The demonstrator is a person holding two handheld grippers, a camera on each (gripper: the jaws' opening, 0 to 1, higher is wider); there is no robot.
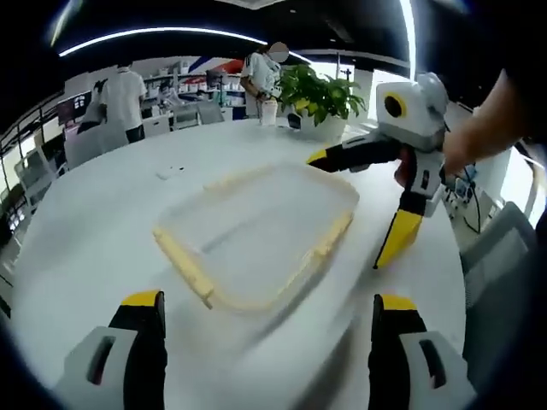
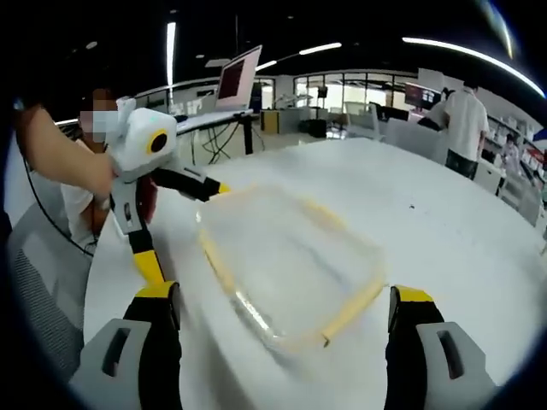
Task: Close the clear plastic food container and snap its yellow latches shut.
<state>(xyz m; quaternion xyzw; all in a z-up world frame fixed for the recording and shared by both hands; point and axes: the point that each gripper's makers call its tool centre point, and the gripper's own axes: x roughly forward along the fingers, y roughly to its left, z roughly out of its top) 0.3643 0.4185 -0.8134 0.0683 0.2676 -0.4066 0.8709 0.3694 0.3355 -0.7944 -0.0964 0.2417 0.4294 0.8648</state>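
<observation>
The clear plastic container (image 1: 256, 226) with yellow latches along its sides lies flat on the white table (image 1: 85, 231), blurred by motion. My left gripper (image 1: 267, 301) is open just short of its near edge, with nothing between its jaws. Held by a hand, my right gripper (image 1: 346, 209) reaches in from the right, open, its jaws spread along the container's right side. In the right gripper view the container (image 2: 291, 256) lies ahead of my open right gripper (image 2: 284, 295). My left gripper (image 2: 191, 233) stands open at the container's left side.
A potted plant (image 1: 320, 98) stands at the table's far edge. People (image 1: 124, 94) stand by desks and chairs behind the table. A monitor (image 2: 239, 77) sits on a desk beyond the table, and another person (image 2: 466, 120) stands at the right.
</observation>
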